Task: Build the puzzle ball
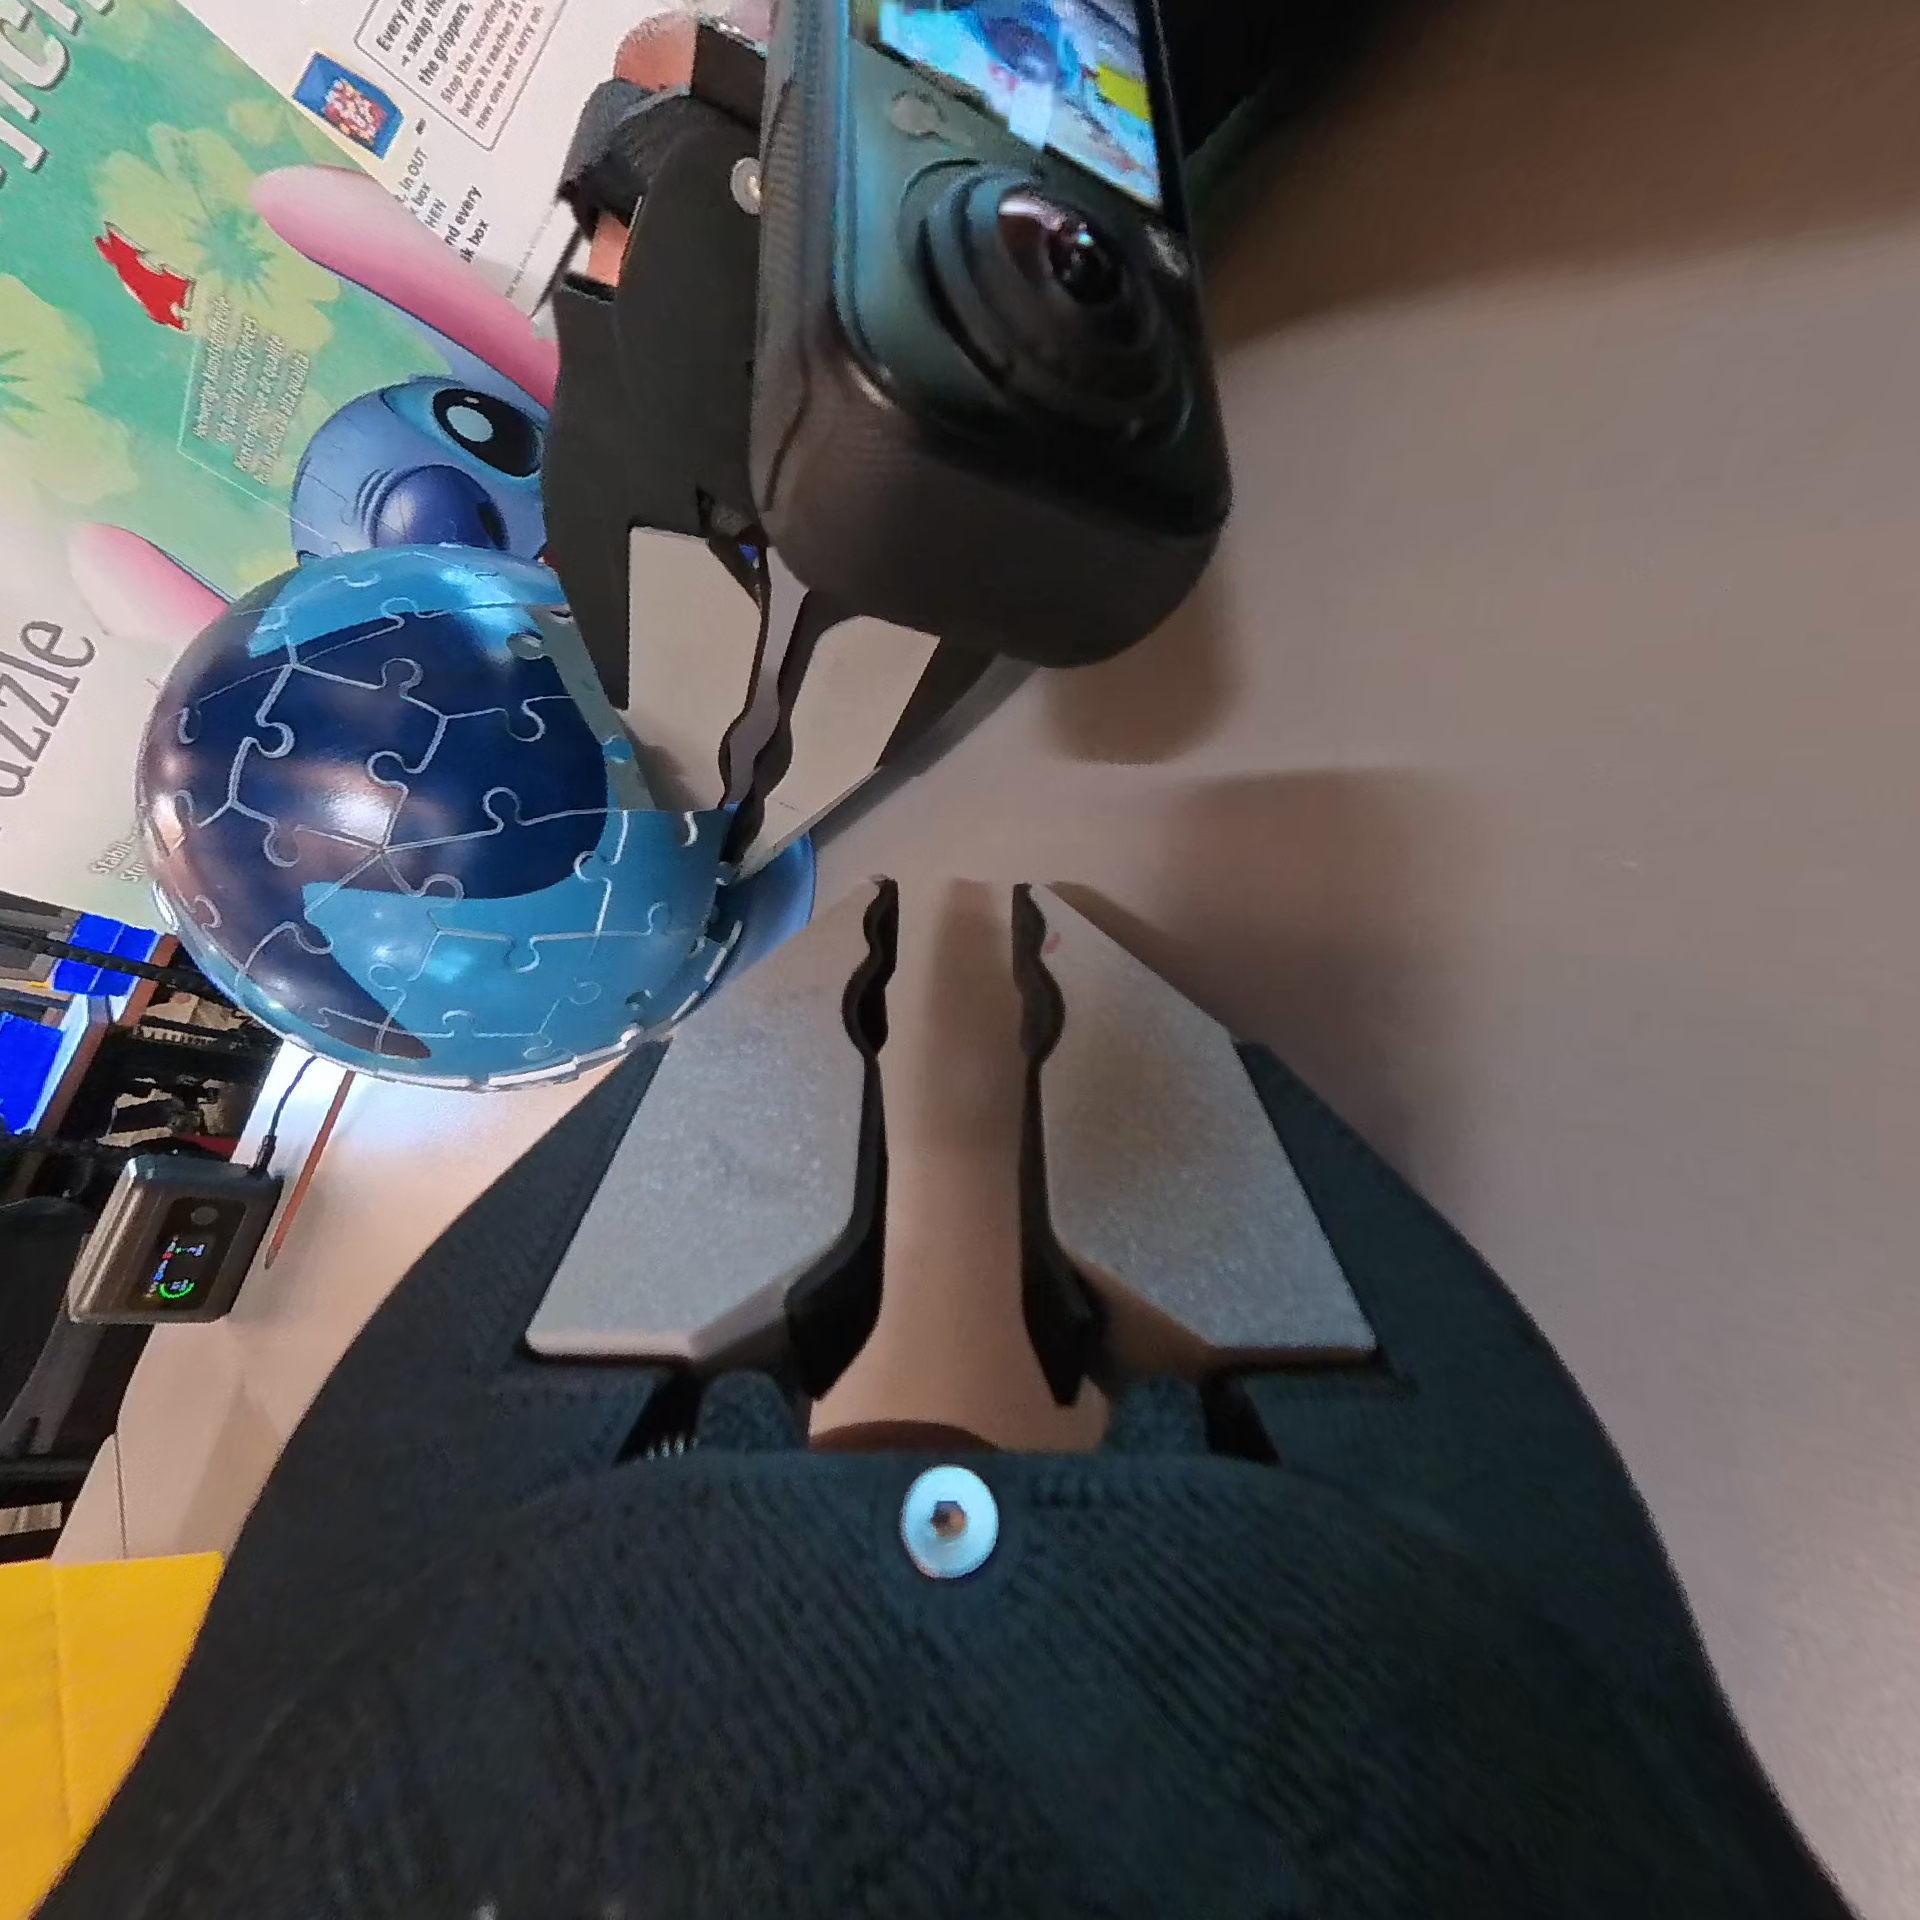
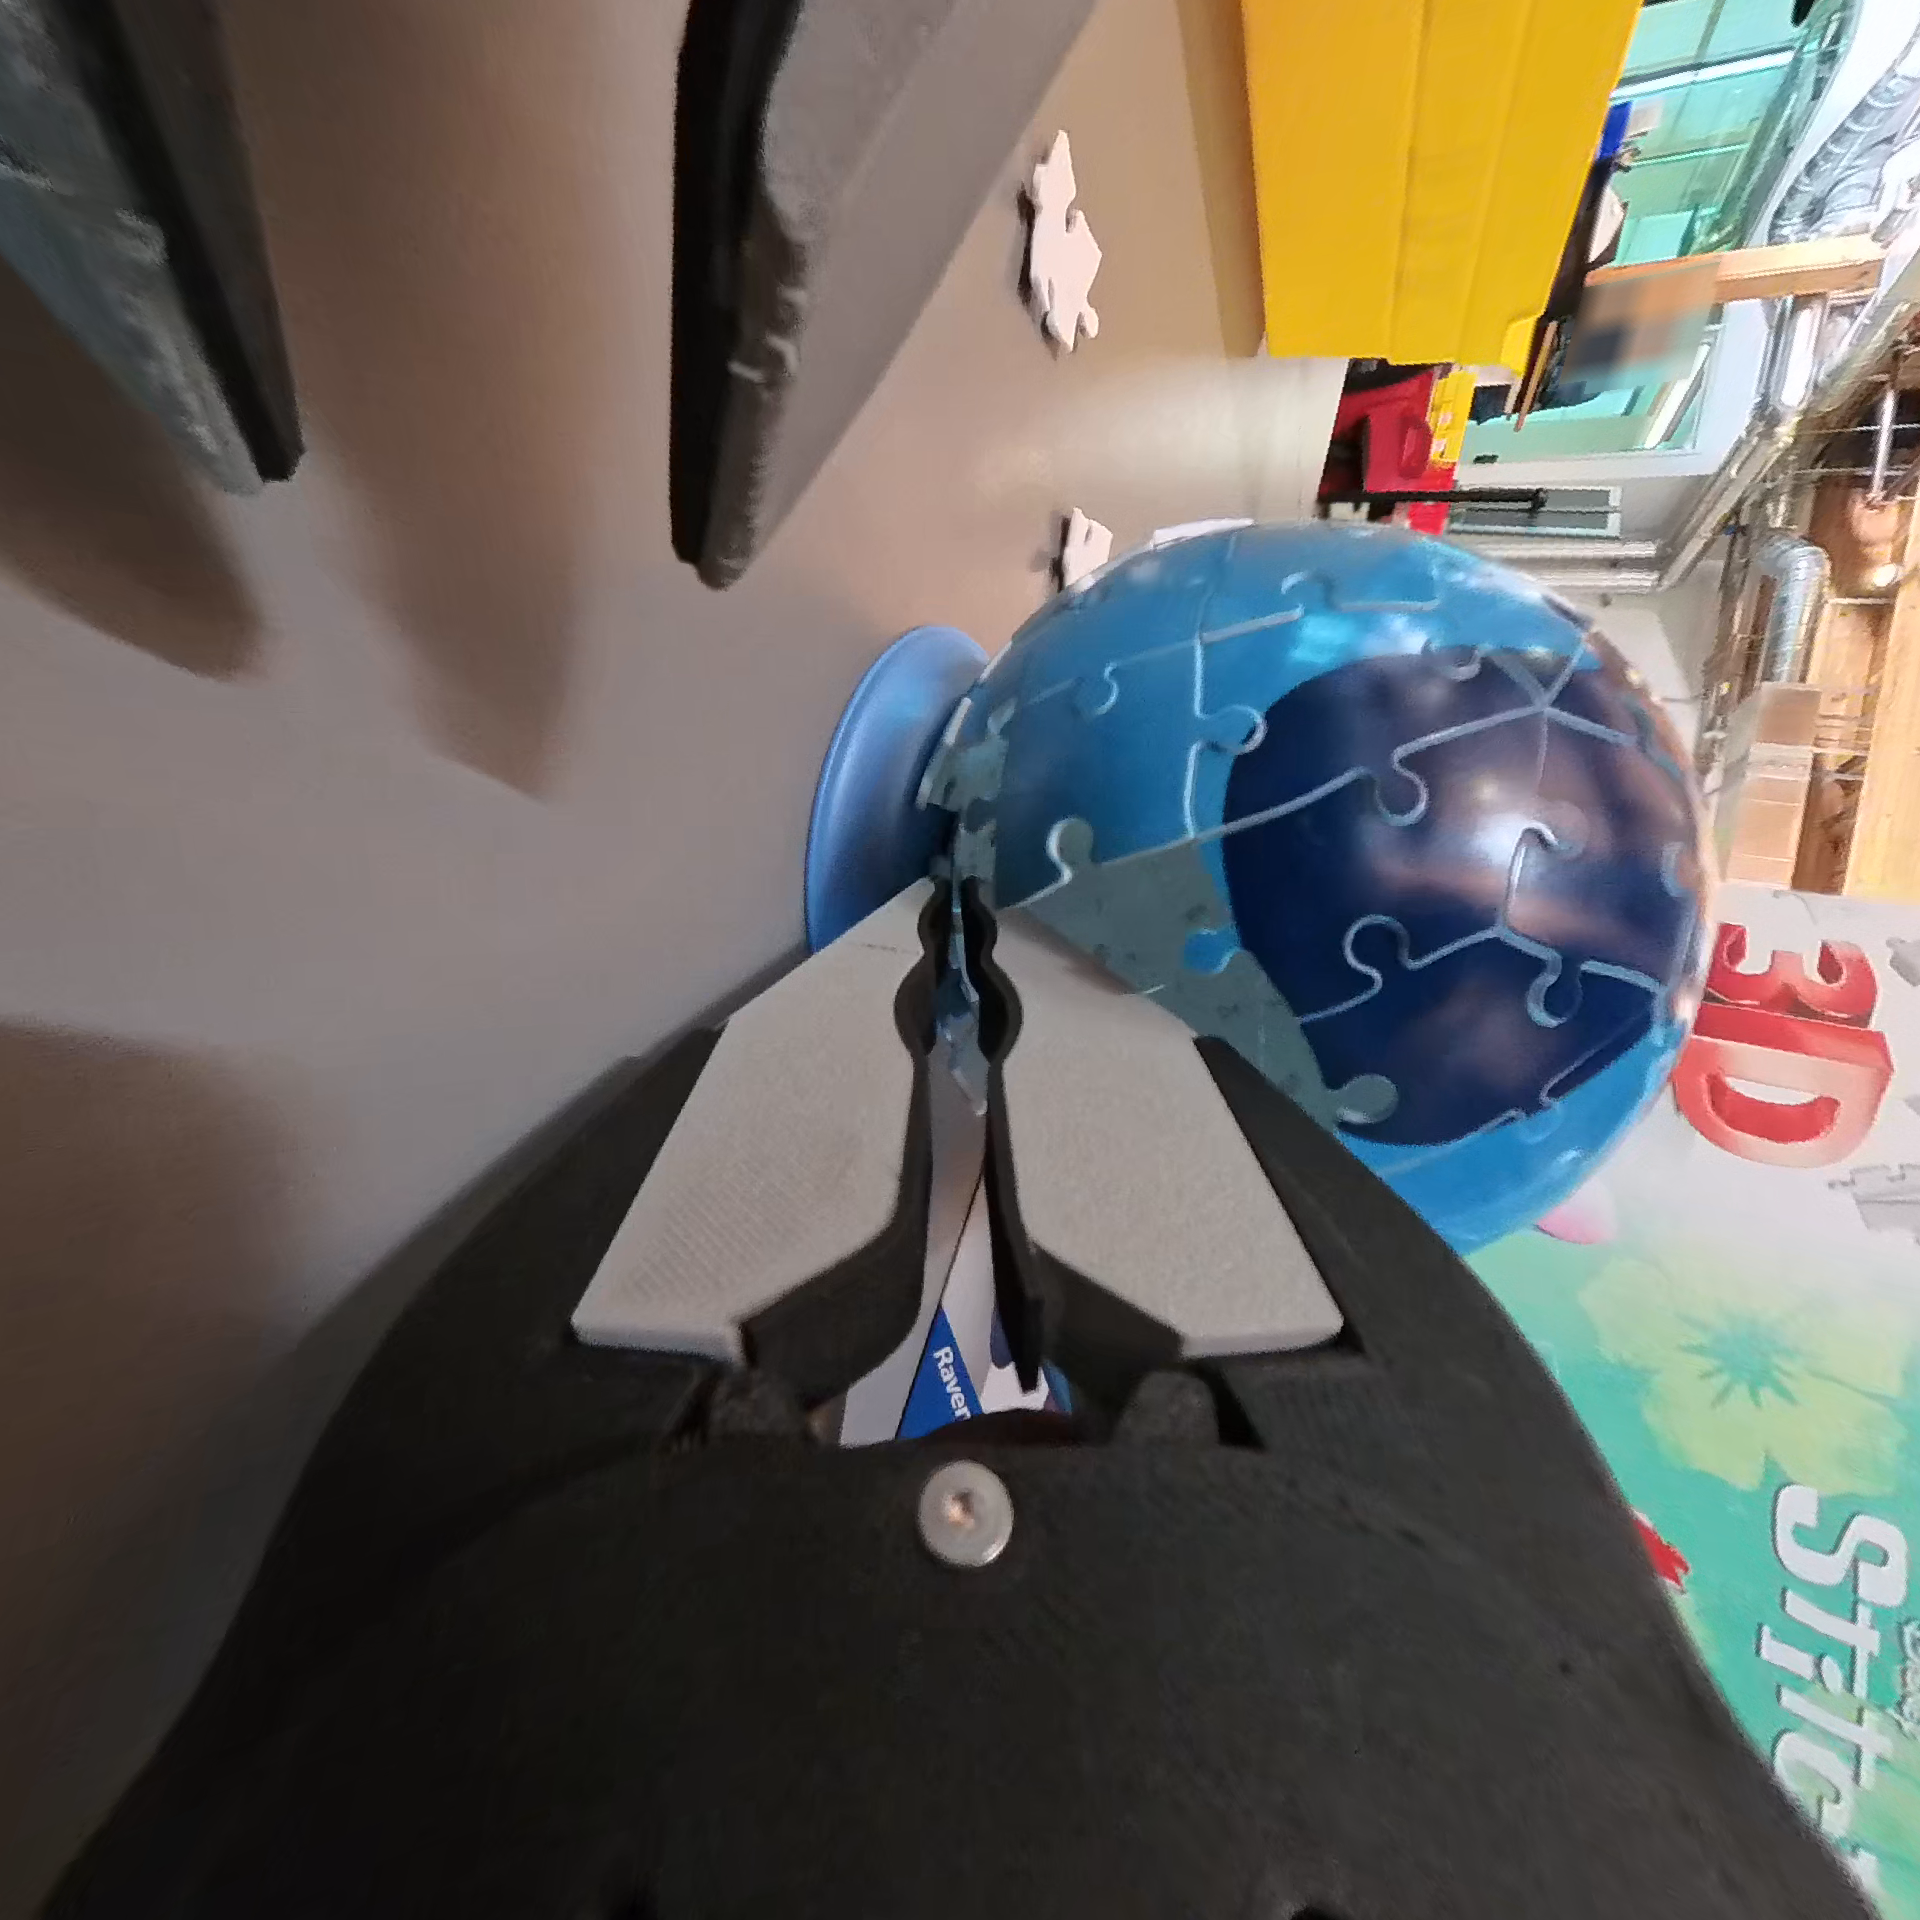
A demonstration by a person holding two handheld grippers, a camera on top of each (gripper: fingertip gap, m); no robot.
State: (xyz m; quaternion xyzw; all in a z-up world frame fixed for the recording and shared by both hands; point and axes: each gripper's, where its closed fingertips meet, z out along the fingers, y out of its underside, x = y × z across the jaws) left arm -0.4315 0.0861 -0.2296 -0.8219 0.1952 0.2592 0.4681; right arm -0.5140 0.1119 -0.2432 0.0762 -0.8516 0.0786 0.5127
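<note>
Ball: one puzzle ball (image 2: 1351, 883), partly built, on one blue stand (image 2: 883, 790) beside the box (image 2: 1714, 1455).
Loose pieces: two white pieces (image 2: 1060, 239) on the table (image 2: 468, 831).
Right gripper (image 2: 961, 925): clamped on one puzzle piece (image 2: 961, 1049) at the ball's open edge.
Left gripper (image 1: 945, 894): jaws apart, holding nothing.

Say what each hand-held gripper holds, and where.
Right hand-held gripper pinches the puzzle ball at its open edge near the stand. Left hand-held gripper holds nothing.

A pale beige bench (image 1: 1558, 623) carries a puzzle set in progress.

A blue dish-shaped stand (image 2: 873, 790) sits on the bench, with two loose white puzzle pieces (image 2: 1065, 249) lying face down nearby. A yellow box (image 2: 1423, 177) rests beyond them, the printed puzzle box (image 1: 156, 343) lies flat alongside, and a small grey power bank (image 1: 171, 1242) with a lit display sits near the edge.
</note>
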